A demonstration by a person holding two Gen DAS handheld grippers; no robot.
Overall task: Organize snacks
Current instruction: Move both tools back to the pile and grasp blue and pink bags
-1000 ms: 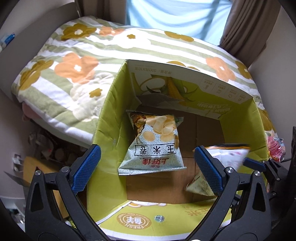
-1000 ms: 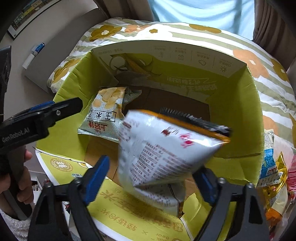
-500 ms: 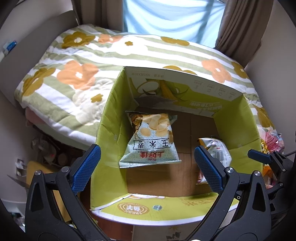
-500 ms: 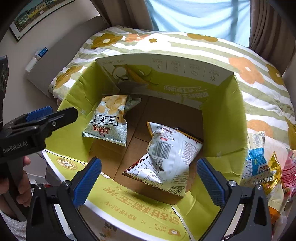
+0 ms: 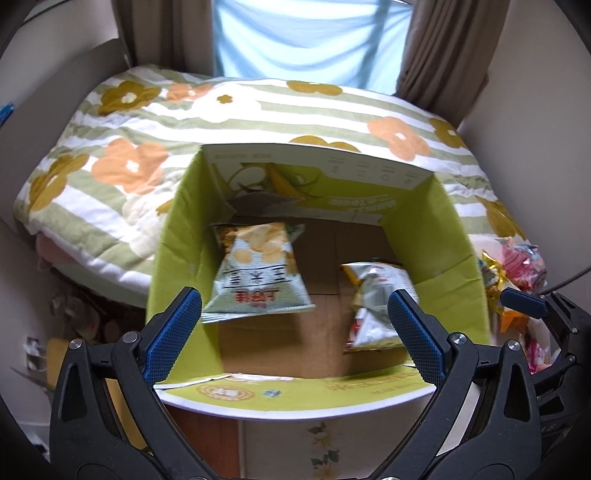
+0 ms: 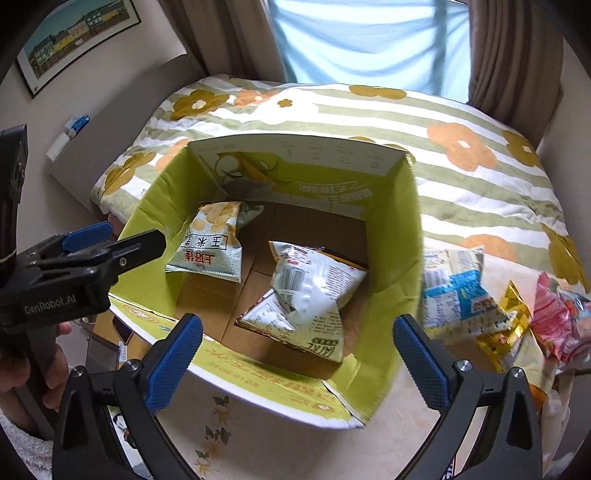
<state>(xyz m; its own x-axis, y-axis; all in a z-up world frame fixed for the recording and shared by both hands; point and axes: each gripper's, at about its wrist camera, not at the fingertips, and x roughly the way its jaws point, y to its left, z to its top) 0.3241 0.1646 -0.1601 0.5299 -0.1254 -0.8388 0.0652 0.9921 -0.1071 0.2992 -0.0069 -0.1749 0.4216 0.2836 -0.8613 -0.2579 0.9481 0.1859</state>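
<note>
A green cardboard box (image 5: 177,236) (image 6: 391,258) stands open on a low table. Inside lie a pale green chips bag (image 5: 255,273) (image 6: 210,243) at the left and a silver-white snack bag (image 5: 373,299) (image 6: 310,291) at the right. My left gripper (image 5: 295,325) is open and empty above the box's near edge. My right gripper (image 6: 297,350) is open and empty above the box's near right corner. The left gripper also shows in the right wrist view (image 6: 110,243). Loose snack packets (image 6: 480,295) (image 5: 513,266) lie on the table right of the box.
A bed with a flowered striped quilt (image 5: 258,107) (image 6: 443,122) lies behind the box. Curtains (image 5: 439,48) and a window are at the back. A framed picture (image 6: 74,33) hangs on the left wall. Clutter sits on the floor at the left (image 5: 74,306).
My right gripper opened and dropped the silver-white bag into the box, then drew back. Both grippers have risen and pulled away from the box.
</note>
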